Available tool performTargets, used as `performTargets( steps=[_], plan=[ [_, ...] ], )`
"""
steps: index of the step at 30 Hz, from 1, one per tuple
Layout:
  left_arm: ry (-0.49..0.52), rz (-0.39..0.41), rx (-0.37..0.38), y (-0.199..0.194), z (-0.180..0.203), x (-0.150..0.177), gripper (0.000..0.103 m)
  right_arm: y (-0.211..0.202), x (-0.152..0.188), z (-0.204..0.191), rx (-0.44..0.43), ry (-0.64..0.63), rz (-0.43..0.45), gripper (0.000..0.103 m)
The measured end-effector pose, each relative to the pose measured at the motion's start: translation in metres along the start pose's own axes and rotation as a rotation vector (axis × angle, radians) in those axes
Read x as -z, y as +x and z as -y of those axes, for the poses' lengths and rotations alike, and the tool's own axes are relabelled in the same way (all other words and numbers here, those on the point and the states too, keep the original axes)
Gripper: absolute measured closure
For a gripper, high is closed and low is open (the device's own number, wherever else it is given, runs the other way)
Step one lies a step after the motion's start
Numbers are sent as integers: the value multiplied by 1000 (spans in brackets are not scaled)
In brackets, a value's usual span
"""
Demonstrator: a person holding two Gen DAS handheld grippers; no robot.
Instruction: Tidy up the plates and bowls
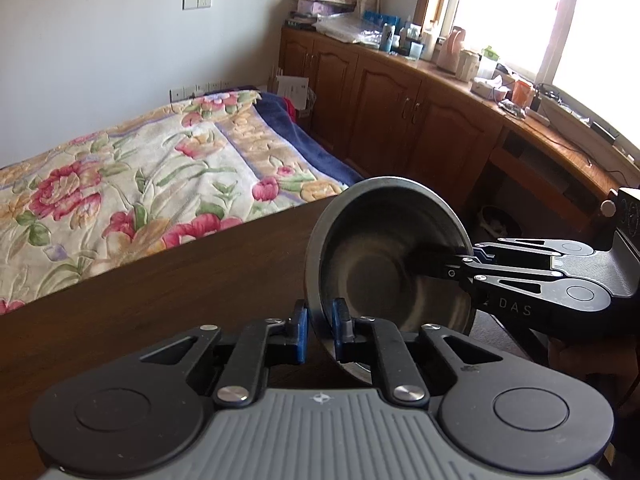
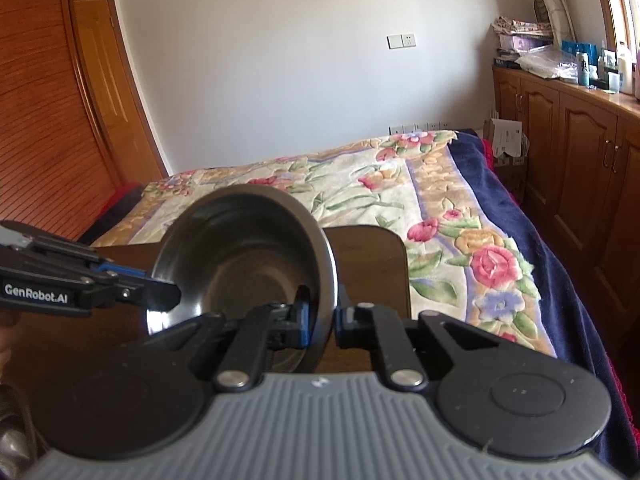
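**One steel bowl held between both claws, nothing yet put away**

I am gripping a round, dark stainless-steel bowl with both claws at once. My left claw is pinching the bowl's rim at its 6 o'clock edge, blue pads closed down to the thickness of the wall, one pad inside and one outside. My right claw is doing the same on the rim from its own side, narrowed onto the metal. The bowl is tilted up on edge, its open mouth facing my left camera, and it is hanging above the far corner of the dark brown wooden bench rather than resting on it, as far as I can judge.

I am judging the task as early: I am seeing only this one bowl, no plates, no stack and no rack, so where it belongs is not something I can tell.

The left view is showing my right claw reaching in from 3 o'clock, plus the long wooden cabinet with clutter under the window. The right view is showing my left claw coming in from 9 o'clock, the bench's rounded far corner, a slatted wooden wardrobe door, and more of the floral bedspread beyond.
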State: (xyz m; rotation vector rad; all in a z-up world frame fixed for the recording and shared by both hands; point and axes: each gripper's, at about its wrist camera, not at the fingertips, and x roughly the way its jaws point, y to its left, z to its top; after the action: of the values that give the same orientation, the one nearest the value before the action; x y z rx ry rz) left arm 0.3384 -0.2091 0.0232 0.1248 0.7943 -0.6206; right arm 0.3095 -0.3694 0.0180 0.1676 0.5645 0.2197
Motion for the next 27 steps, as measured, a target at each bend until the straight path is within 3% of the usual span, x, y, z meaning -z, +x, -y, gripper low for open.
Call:
performTargets(
  steps=[27],
  plan=[
    [58, 141, 11, -104, 16, 20, 91, -65, -12, -48, 0, -99, 113, 90]
  ],
)
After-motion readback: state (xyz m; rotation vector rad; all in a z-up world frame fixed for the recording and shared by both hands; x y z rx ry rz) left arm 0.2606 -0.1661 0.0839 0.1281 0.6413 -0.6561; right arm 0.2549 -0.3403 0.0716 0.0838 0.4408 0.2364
